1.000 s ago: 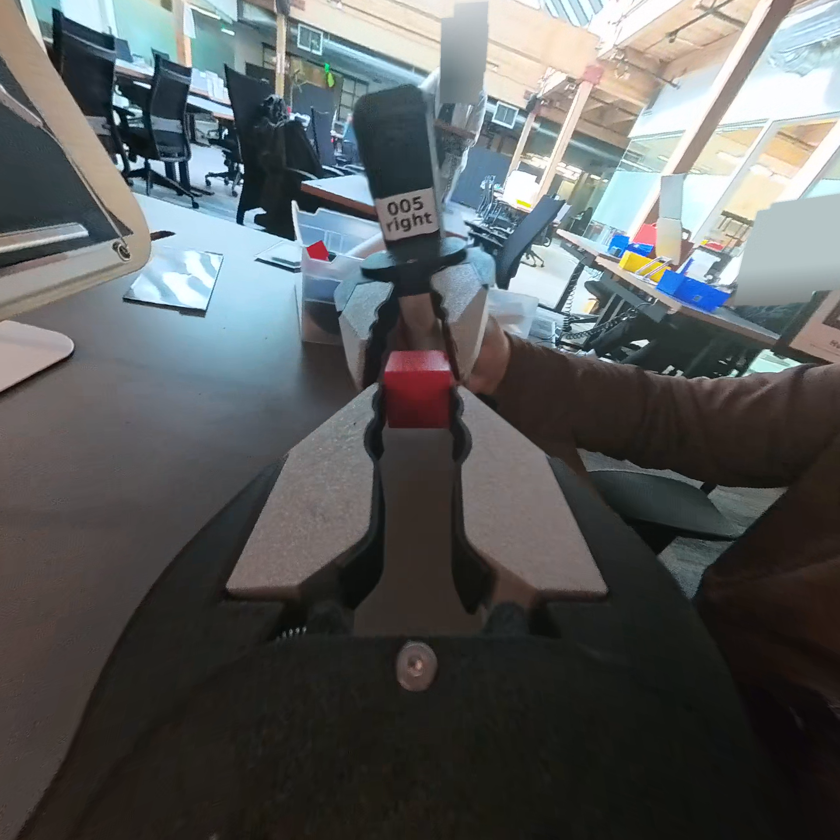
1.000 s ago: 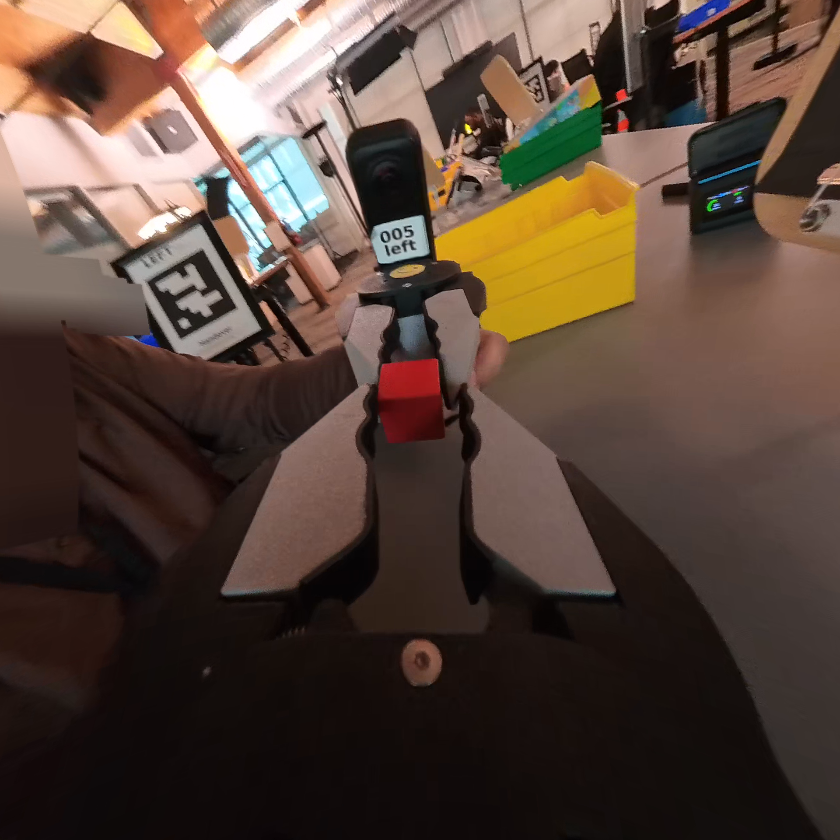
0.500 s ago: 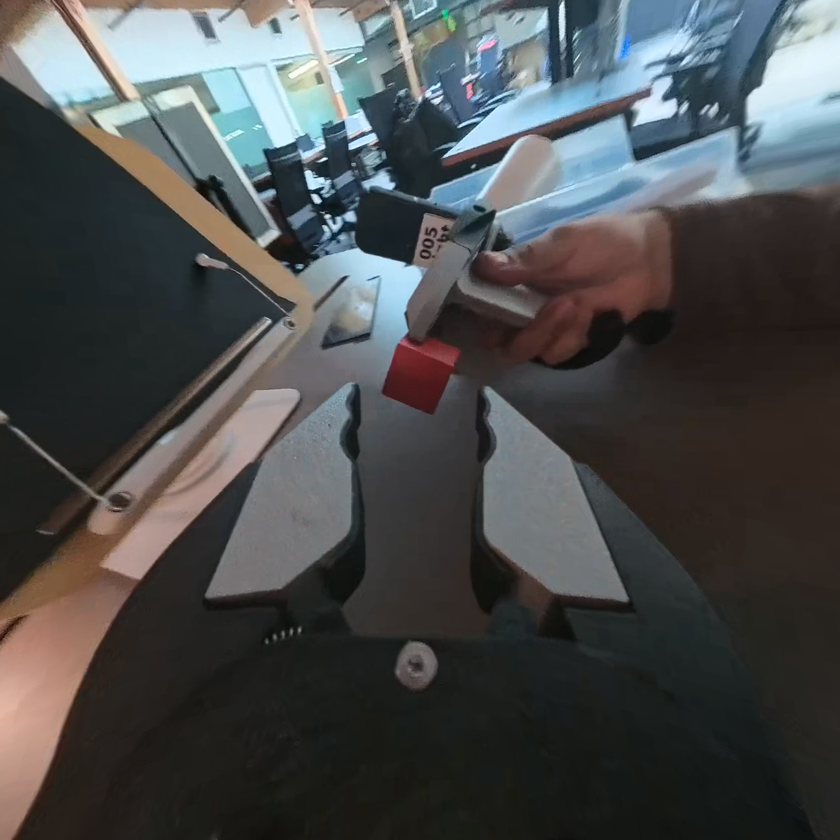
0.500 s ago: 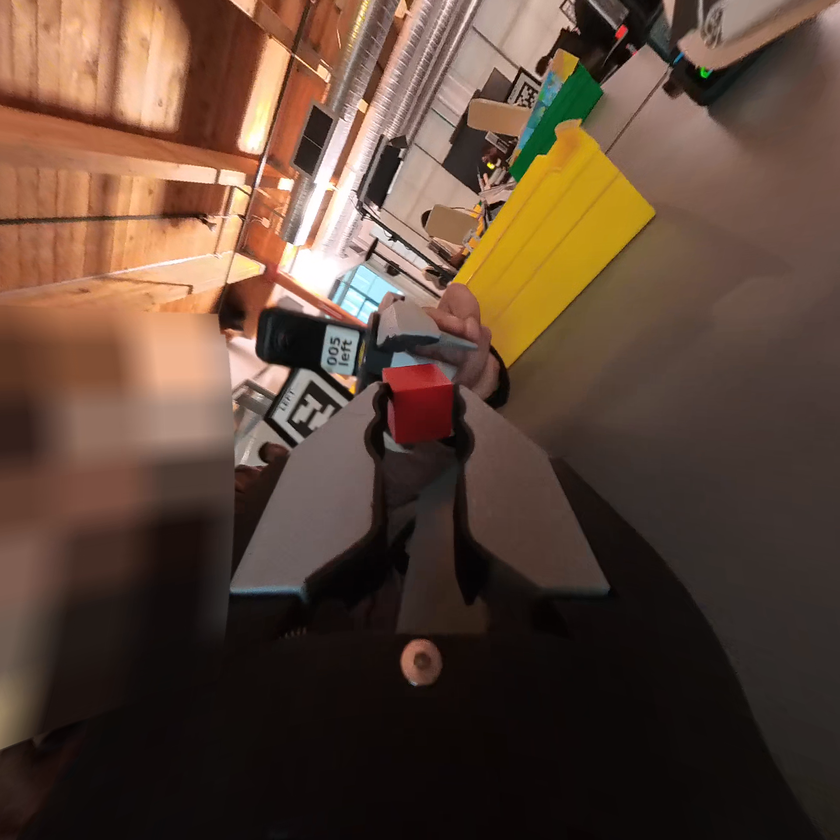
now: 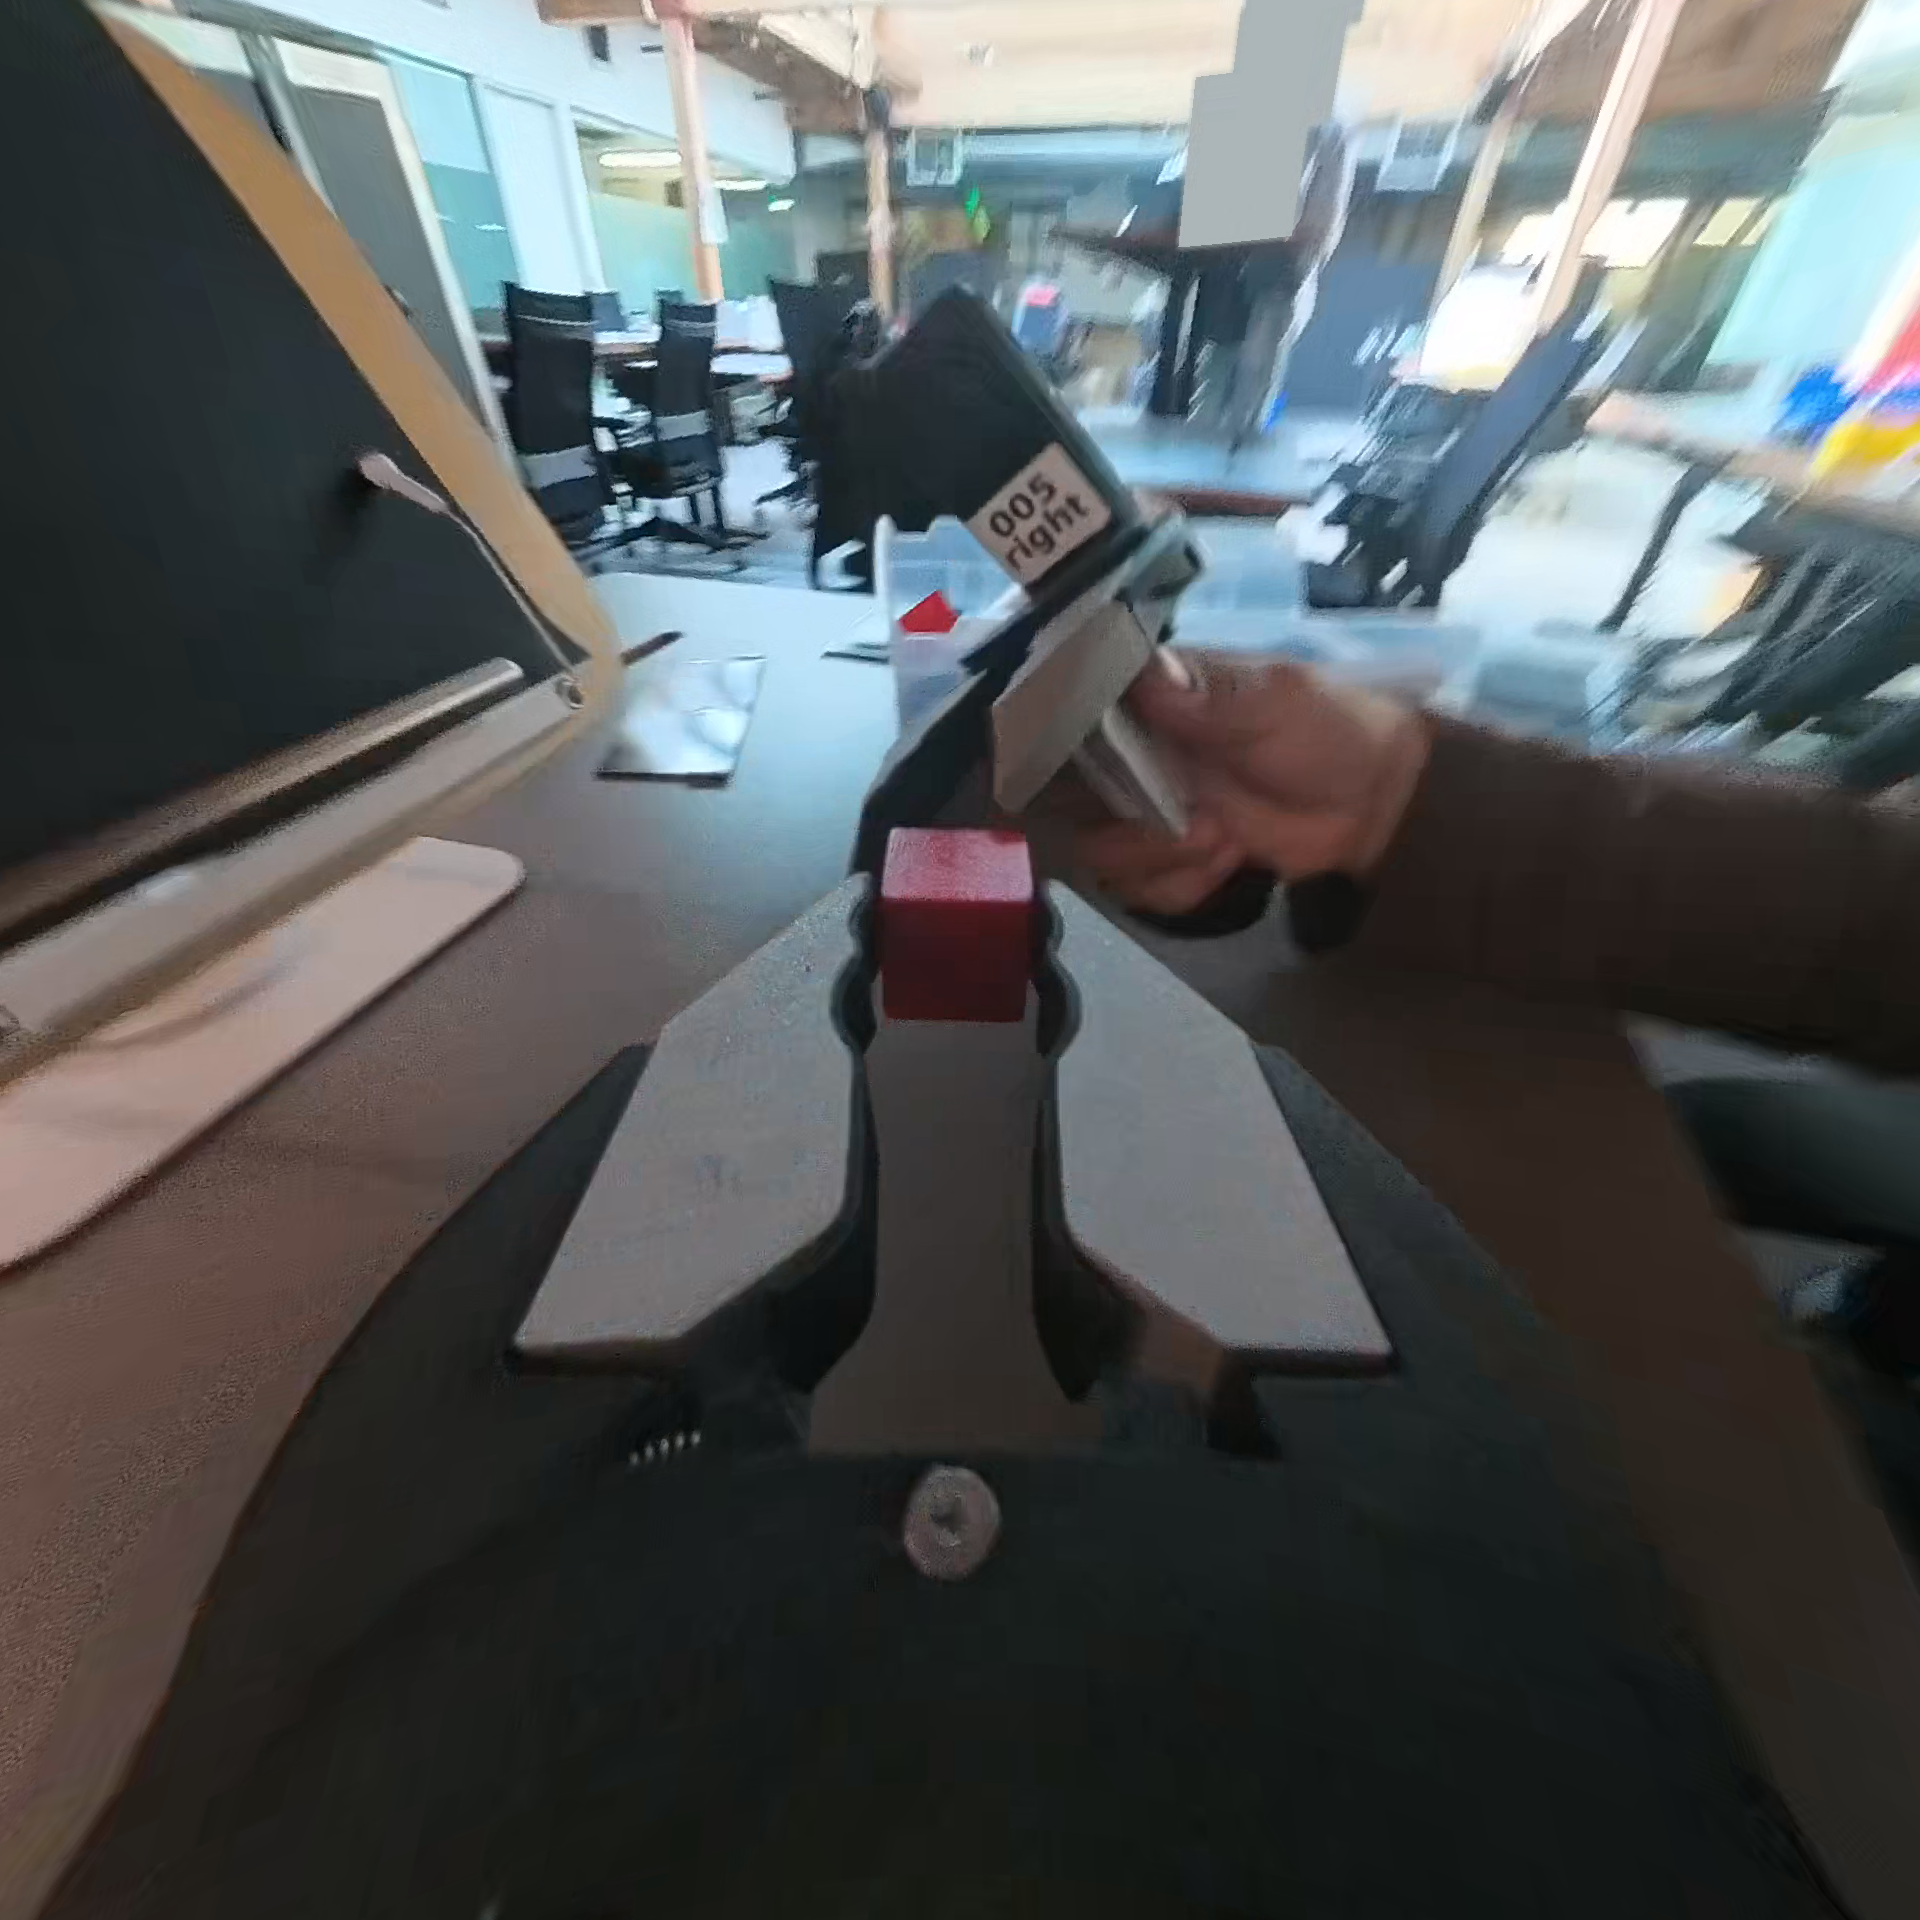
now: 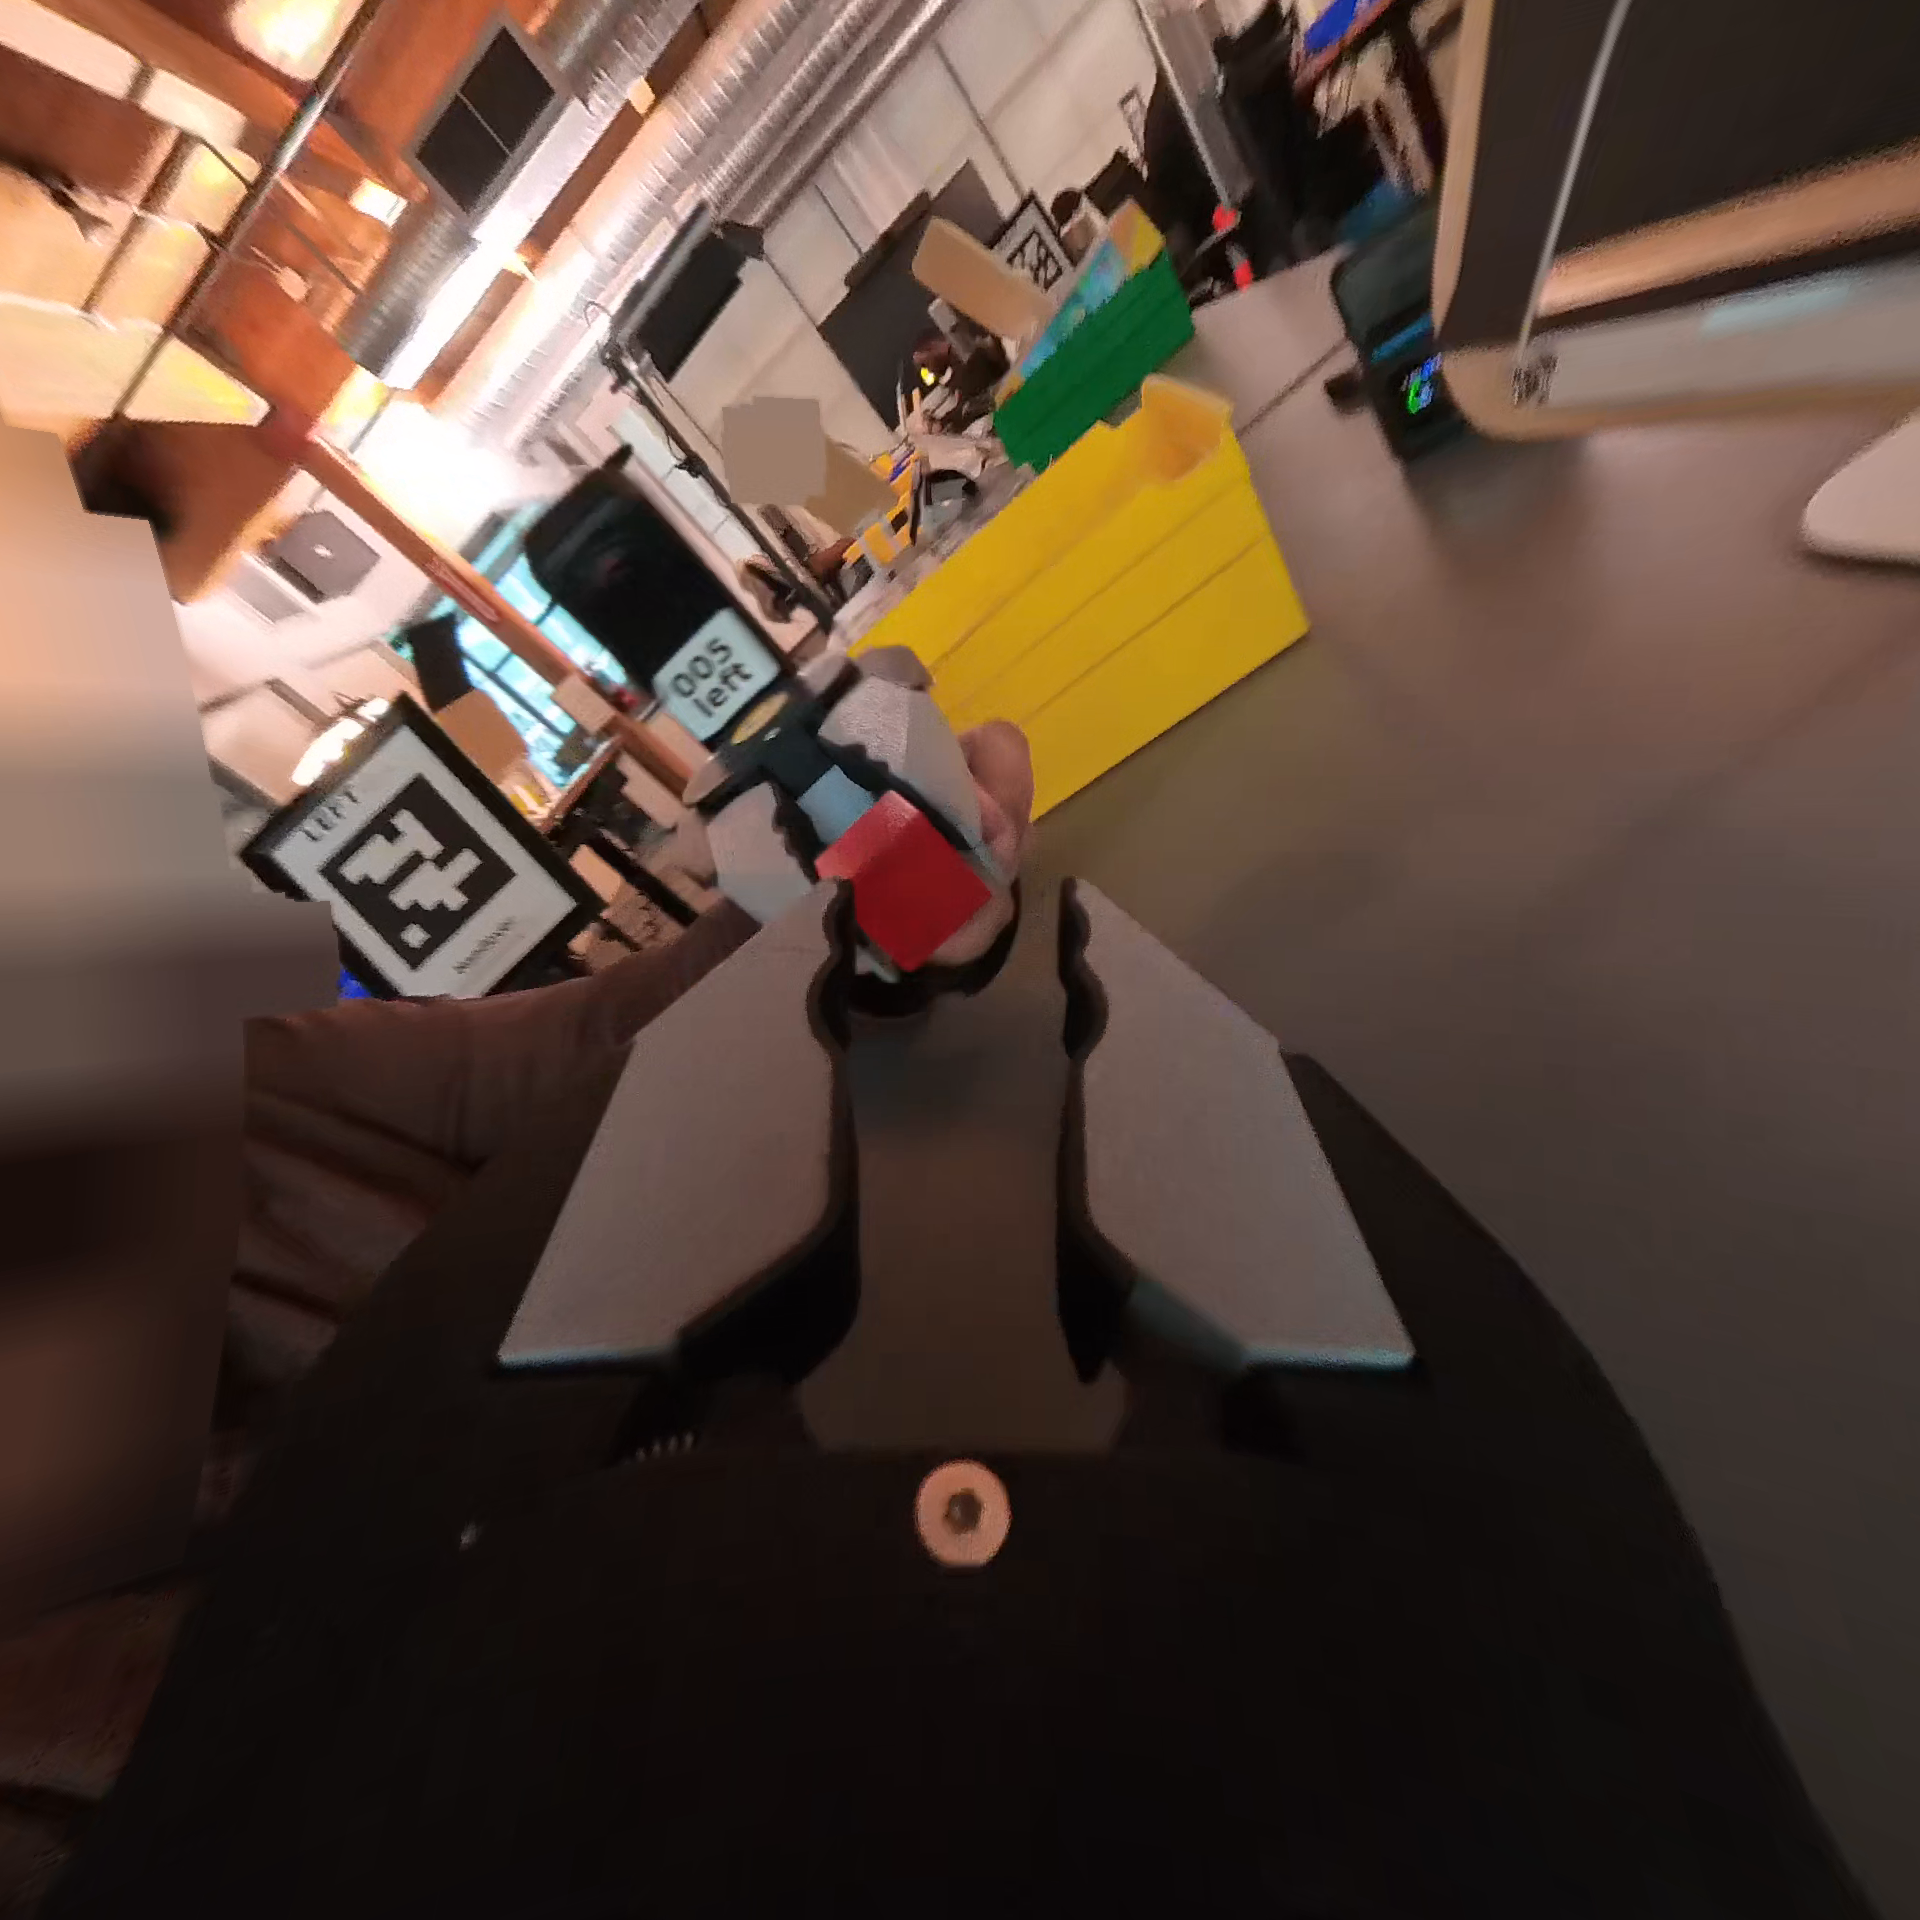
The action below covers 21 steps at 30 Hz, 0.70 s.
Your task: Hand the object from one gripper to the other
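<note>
Left gripper [image 5: 956, 940] clamps the red cube [image 5: 956, 925] between its fingertips, held in the air above the dark tabletop [image 5: 312, 1195]. Right gripper [image 6: 951, 951] stands parted and empty, its tips just in front of the cube [image 6: 904, 894]; a yellow bin [image 6: 1101, 613] sits beyond.

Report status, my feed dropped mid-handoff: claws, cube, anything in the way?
Left claw shut on red cube. Right claw open, empty, close in front of the cube. Cube held above the table. Nothing between the claws.
</note>
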Each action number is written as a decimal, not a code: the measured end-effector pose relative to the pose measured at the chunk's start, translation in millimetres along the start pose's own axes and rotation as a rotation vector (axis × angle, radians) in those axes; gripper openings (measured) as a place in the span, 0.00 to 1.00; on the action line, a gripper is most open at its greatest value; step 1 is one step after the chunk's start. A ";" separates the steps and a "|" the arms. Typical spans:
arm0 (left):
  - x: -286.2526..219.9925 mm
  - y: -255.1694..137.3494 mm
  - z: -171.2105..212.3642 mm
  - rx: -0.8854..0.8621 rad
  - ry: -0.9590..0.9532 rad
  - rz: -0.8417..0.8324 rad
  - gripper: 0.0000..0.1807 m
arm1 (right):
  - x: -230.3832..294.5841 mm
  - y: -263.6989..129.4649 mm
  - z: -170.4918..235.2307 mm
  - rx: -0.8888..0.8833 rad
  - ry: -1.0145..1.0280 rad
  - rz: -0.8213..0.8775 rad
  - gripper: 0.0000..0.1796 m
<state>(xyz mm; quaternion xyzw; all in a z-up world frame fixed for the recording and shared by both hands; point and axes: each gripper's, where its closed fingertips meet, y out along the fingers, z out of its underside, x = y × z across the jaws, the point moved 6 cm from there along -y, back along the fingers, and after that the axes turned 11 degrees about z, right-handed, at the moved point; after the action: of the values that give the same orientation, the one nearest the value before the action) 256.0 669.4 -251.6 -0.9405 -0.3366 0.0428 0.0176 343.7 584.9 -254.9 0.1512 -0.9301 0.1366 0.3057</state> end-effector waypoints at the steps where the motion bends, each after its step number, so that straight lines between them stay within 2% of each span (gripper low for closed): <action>1: 2.7 -2.8 -1.9 -0.055 -0.088 0.035 0.13 | 2.7 -1.6 -2.9 -0.025 -0.046 0.011 0.22; 6: 15.8 -12.6 -0.6 -0.265 -0.505 0.213 0.14 | 23.8 0.1 -2.0 -0.031 -0.342 0.069 0.31; 10: 12.8 -5.8 9.6 -0.212 -0.607 0.276 0.13 | 36.6 10.9 11.8 0.023 -0.645 0.198 0.35; 12: 7.1 -1.1 11.7 -0.187 -0.633 0.320 0.14 | 40.0 14.2 18.6 0.030 -0.847 0.306 0.32; 16: 1.6 2.5 13.9 -0.172 -0.670 0.375 0.14 | 41.1 16.6 27.1 0.038 -1.160 0.496 0.16; 21: 0.8 2.4 13.4 -0.199 -0.726 0.435 0.14 | 43.0 14.7 23.3 0.035 -1.064 0.441 0.15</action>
<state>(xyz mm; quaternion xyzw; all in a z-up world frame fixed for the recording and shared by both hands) 256.9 668.1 -265.2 -0.9107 -0.1173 0.3407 -0.2021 293.1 581.8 -249.2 0.0068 -0.9630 0.1178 -0.2424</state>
